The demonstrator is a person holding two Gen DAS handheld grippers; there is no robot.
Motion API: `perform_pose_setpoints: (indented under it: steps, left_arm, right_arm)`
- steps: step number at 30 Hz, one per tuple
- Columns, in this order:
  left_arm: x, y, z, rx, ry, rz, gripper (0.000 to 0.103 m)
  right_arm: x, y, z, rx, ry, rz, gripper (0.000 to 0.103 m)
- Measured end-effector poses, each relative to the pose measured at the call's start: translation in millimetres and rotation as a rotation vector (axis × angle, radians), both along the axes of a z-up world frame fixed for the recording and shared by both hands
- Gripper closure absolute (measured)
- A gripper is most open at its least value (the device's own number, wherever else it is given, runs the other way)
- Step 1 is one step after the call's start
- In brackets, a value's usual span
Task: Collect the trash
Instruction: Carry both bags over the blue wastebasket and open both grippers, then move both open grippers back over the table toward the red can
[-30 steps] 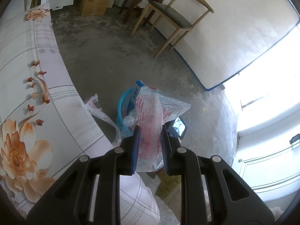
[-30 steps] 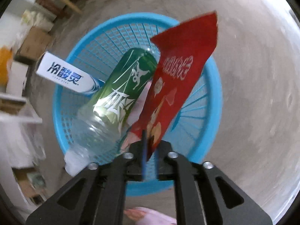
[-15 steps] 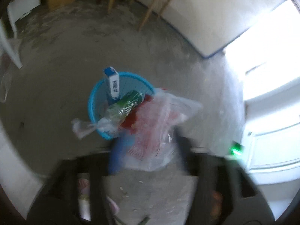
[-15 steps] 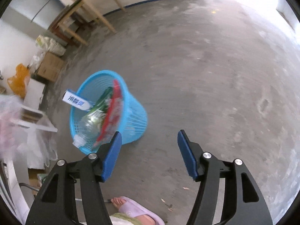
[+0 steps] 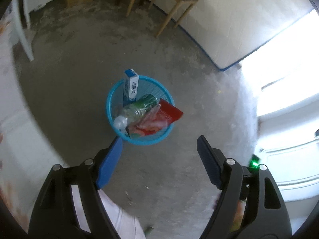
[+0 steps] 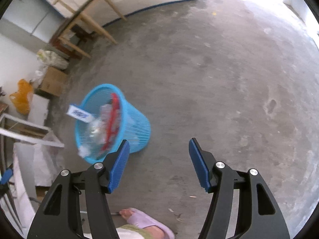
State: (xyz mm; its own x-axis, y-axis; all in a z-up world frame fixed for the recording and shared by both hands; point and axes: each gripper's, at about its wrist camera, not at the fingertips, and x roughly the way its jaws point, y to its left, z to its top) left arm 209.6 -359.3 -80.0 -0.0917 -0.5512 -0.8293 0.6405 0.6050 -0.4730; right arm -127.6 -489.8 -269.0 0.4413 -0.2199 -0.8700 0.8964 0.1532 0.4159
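— So what changed from a second ago?

— Both tools let go. The left gripper [image 5: 159,145] had clamped a clear printed bag [image 5: 153,117]; its jaws are opening wide now with nothing between them, and the bag lies in the blue basket [image 5: 111,97]. The right gripper [image 6: 158,149] had pinched the red wrapper [image 5: 171,112]; its jaws stand apart and empty, and the wrapper is in the basket too.

— What does each camera give that the other lacks?

— The left one looks down into the basket: a white-and-blue box [image 5: 130,85] upright at the left, a plastic bottle [image 5: 137,109] with a green label in the middle, the wrapper poking over the right rim. The right one shows the basket's side wall on the floor [image 6: 219,79], and a foot in a purple slipper [image 6: 147,222] at the bottom edge.
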Motion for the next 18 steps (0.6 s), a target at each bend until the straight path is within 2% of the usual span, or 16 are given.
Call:
perform_pose_setpoints:
  steps: [2, 7, 10, 14, 18]
  left_arm:
    - [-3, 27, 13, -0.053, 0.030, 0.043, 0.030]
    - [-19, 96, 35, -0.153, 0.026, 0.142, 0.026]
    - [-34, 140, 44, -0.176, -0.030, 0.199, 0.024]
    - [-48, 203, 51, -0.184, -0.123, 0.306, 0.023]
    - [-61, 255, 55, -0.168, -0.222, 0.402, 0.022]
  right_arm:
    - [13, 4, 11, -0.016, -0.033, 0.040, 0.043]
    - [36, 16, 50, -0.068, -0.114, 0.136, 0.042]
    - [44, 22, 73, -0.076, -0.182, 0.181, 0.036]
    - [61, 38, 106, -0.078, -0.274, 0.261, 0.033]
    - [86, 67, 139, -0.118, -0.324, 0.380, 0.032]
